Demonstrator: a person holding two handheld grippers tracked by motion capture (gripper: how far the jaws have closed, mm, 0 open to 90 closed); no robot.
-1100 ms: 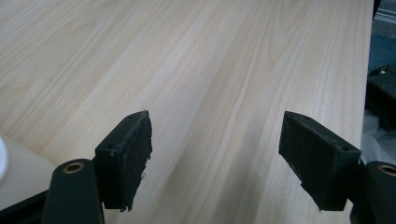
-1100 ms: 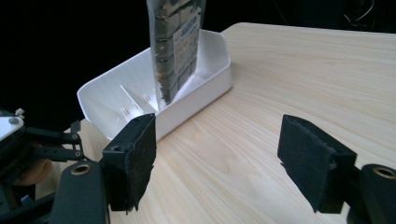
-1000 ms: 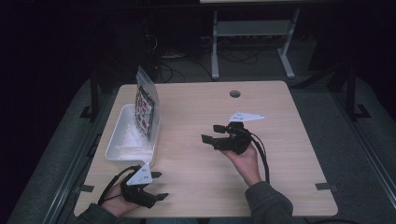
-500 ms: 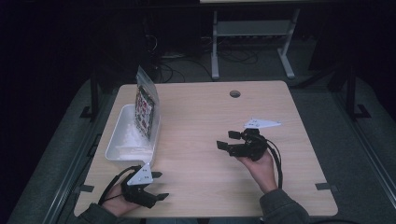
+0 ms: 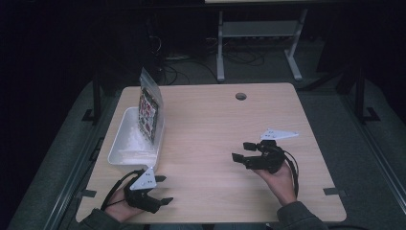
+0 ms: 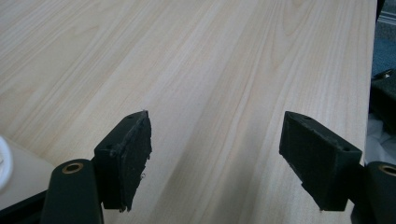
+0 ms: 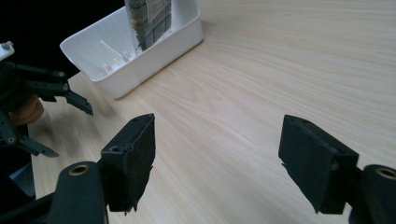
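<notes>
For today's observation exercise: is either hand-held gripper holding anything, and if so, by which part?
Nothing is held. The left hand-held gripper and the right hand-held gripper both have their jaws spread wide over the bare table.

A bin sits on the table near its left edge, with a flat packet standing on edge inside it against the bin's right wall. The left claw lies just in front of the bin at the table's near-left corner, jaws pointing right. The right claw is well apart from it on the near-right part of the table, jaws pointing left toward the bin. A round hole lies in the tabletop near the far edge, behind the right claw.
</notes>
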